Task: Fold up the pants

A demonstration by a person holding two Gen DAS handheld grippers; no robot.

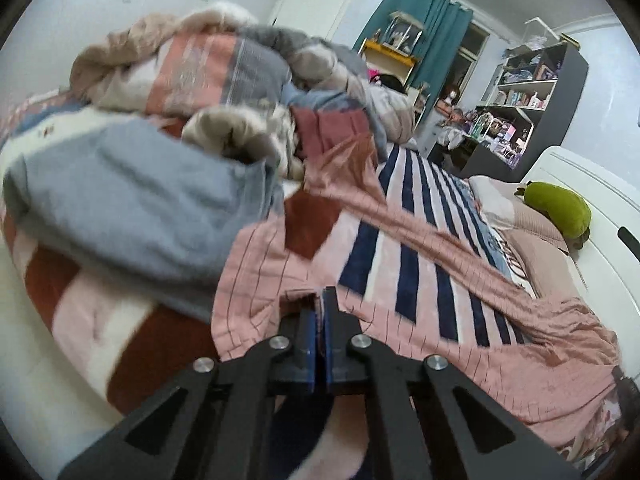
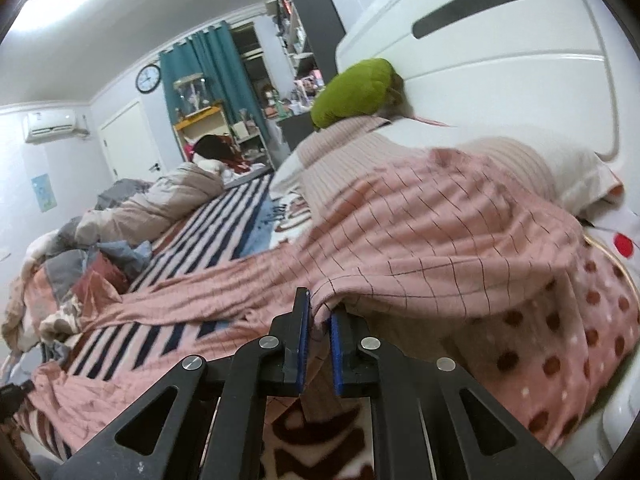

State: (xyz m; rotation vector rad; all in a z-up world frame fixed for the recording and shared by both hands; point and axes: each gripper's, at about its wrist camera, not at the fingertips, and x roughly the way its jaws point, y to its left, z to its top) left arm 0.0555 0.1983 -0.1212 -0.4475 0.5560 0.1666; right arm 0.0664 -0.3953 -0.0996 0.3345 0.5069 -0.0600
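The pink checked pants [image 1: 440, 248] lie stretched across the striped bed cover. My left gripper [image 1: 319, 300] is shut on one edge of the pants, near the heaped bedding. In the right wrist view the pants [image 2: 420, 216] drape over a pillow. My right gripper [image 2: 320, 308] is shut on a fold of the pants at its blue pads [image 2: 303, 320], holding it a little above the bed.
A heap of quilts [image 1: 180, 80] fills the left and far side of the bed. A green plush toy [image 2: 356, 92] rests on pillows [image 2: 520, 160] against the white headboard [image 2: 480, 60]. Shelves [image 1: 528, 92] and a teal curtain [image 1: 432, 36] stand beyond the bed.
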